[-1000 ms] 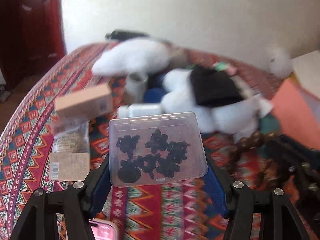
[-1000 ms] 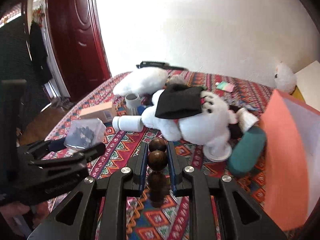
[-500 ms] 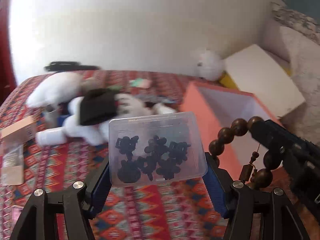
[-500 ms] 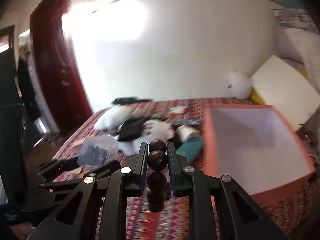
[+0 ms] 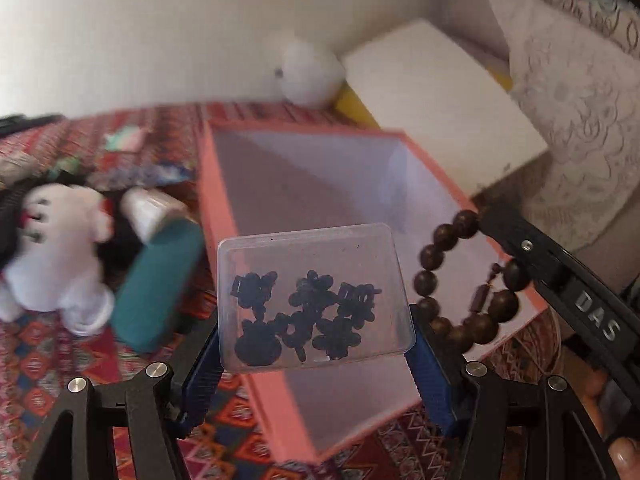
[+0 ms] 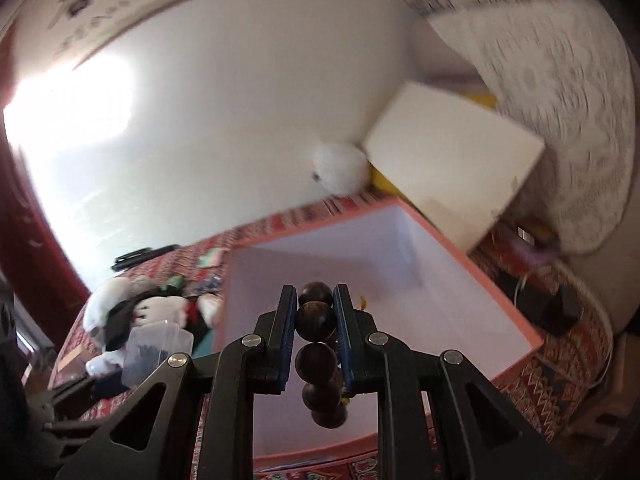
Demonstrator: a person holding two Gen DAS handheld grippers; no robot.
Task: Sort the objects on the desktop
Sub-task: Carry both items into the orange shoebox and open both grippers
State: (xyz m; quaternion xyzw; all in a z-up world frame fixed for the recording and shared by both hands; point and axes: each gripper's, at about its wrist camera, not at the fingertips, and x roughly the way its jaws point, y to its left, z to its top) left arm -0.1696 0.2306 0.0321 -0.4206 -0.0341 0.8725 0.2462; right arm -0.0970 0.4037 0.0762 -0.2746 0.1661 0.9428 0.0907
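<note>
Clear plastic case (image 5: 314,296), small black pieces inside, clamped between left gripper (image 5: 316,354) fingers above pink box (image 5: 224,208) near rim. Right gripper (image 6: 316,322) pinched on brown bead bracelet (image 6: 316,316) over box's white, open interior

Open box (image 5: 224,216) on the bench (image 5: 36,360), plush toy (image 5: 60,248) and tube (image 5: 156,292) to its left. Above the box's near wall, lidded case (image 5: 312,296) in the left claw (image 5: 314,364); right of it, bead bracelet (image 5: 460,280) in the right claw (image 6: 316,320). Behind the box, ball (image 5: 308,72) beside a slab (image 5: 432,96).
</note>
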